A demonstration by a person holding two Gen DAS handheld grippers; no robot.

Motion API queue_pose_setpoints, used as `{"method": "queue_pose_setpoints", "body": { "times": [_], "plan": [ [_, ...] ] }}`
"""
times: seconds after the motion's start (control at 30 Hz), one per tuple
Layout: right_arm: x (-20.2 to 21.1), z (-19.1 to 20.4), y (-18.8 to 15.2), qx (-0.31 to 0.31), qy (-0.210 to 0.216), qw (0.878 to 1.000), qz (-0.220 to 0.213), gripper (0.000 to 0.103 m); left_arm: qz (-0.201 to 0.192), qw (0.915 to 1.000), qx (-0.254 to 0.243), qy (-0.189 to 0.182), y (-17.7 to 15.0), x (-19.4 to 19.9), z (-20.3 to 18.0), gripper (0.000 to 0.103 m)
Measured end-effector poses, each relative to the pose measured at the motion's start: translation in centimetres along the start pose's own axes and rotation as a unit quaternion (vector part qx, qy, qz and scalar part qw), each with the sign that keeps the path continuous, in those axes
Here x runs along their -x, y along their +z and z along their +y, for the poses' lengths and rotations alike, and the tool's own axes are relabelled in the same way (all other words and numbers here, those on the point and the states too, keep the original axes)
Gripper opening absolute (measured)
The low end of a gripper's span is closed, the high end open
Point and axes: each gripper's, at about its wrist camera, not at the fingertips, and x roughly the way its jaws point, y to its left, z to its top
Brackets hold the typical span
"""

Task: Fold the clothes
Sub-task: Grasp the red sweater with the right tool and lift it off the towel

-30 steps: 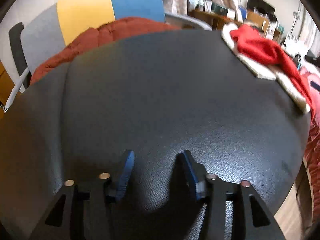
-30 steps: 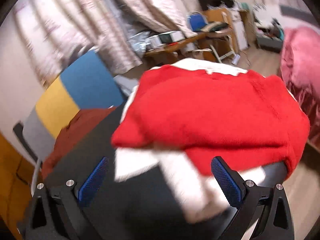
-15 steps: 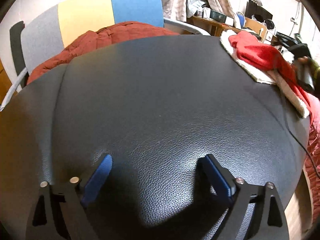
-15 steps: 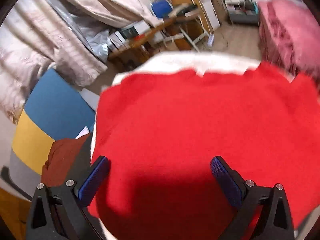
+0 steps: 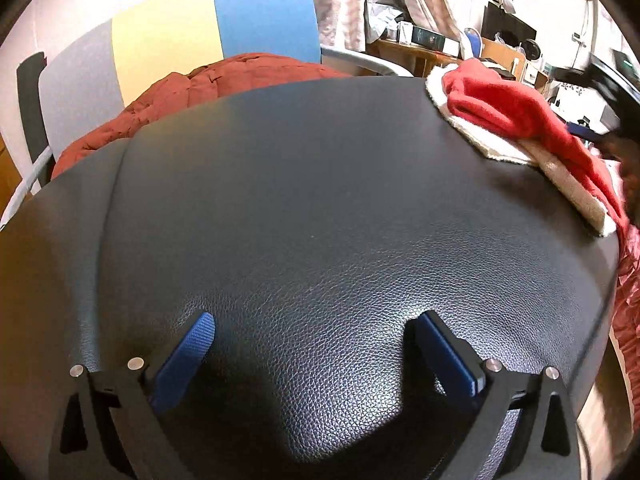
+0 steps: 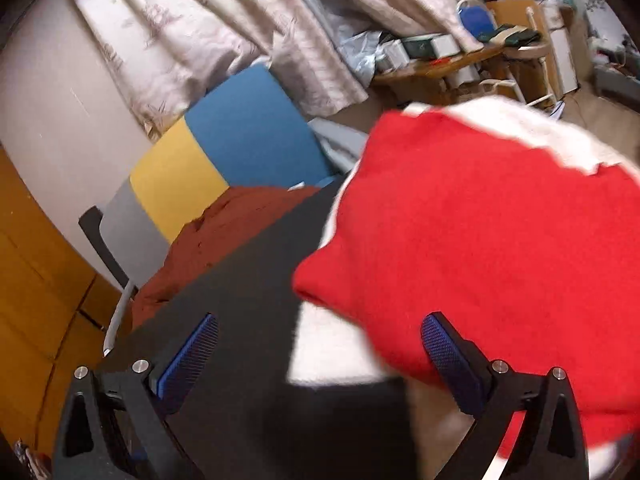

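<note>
Both grippers are spread wide, holding nothing. The left gripper (image 5: pixel 310 332) hovers over the black leather surface (image 5: pixel 320 200), while the right gripper (image 6: pixel 320 332) sits just beside the red-and-white garment (image 6: pixel 480 220).

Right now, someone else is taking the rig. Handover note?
Left gripper: open, holding nothing, low over the bare black leather tabletop.
Right gripper: open, holding nothing, pointing at the garment's near edge.
Red fleece garment with white lining: lies bunched at the table's far right corner, near the edge.
Done: looks partly folded; the view is too blurred to confirm.
Left: probably neaten the fold; check it first.
</note>
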Motion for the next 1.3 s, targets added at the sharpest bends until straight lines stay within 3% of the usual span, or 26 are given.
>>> {"method": "queue_pose_setpoints", "body": {
  "times": [0.1,0.27,0.47,0.63,0.8,0.83,0.9,0.97,1.1,1.3],
  "plan": [
    [3.1,-4.4,1.1,-0.023,-0.061,0.997,-0.035,0.103,0.000,1.0000,-0.001,0.003,0.0,0.0,0.1,0.103],
    [5.4,-13.4,2.4,-0.106,-0.103,0.987,-0.054,0.103,-0.001,1.0000,-0.002,0.007,-0.1,-0.1,-0.3,0.103],
    [7.6,-23.0,4.1,-0.194,-0.145,0.967,-0.074,0.103,-0.001,0.9999,-0.001,0.010,-0.1,-0.2,-0.4,0.103],
    [5.9,-24.2,6.7,-0.203,-0.135,0.967,-0.076,0.103,-0.001,0.9999,-0.001,0.014,-0.2,-0.4,-0.6,0.103],
    [3.9,-25.3,7.1,-0.220,-0.121,0.967,-0.046,0.103,-0.001,0.9999,-0.001,0.017,-0.1,-0.5,-0.7,0.103],
    [3.8,-25.2,6.9,-0.225,-0.108,0.968,-0.041,0.103,-0.001,0.9999,-0.001,0.017,-0.1,-0.5,-0.7,0.103],
    [4.1,-23.7,6.6,-0.216,-0.032,0.975,-0.044,0.103,-0.002,0.9999,-0.001,0.017,-0.2,-0.5,-0.7,0.103],
    [3.9,-21.5,6.4,-0.175,0.019,0.984,-0.015,0.103,-0.002,0.9999,-0.001,0.017,-0.2,-0.5,-0.7,0.103],
    [2.6,-19.9,5.7,-0.131,0.000,0.991,0.029,0.103,-0.003,0.9999,0.000,0.016,-0.2,-0.4,-0.6,0.103],
    [-0.7,-19.2,4.5,-0.052,-0.121,0.989,0.061,0.103,-0.005,0.9999,0.001,0.015,-0.2,-0.4,-0.7,0.103]
  ]
}}
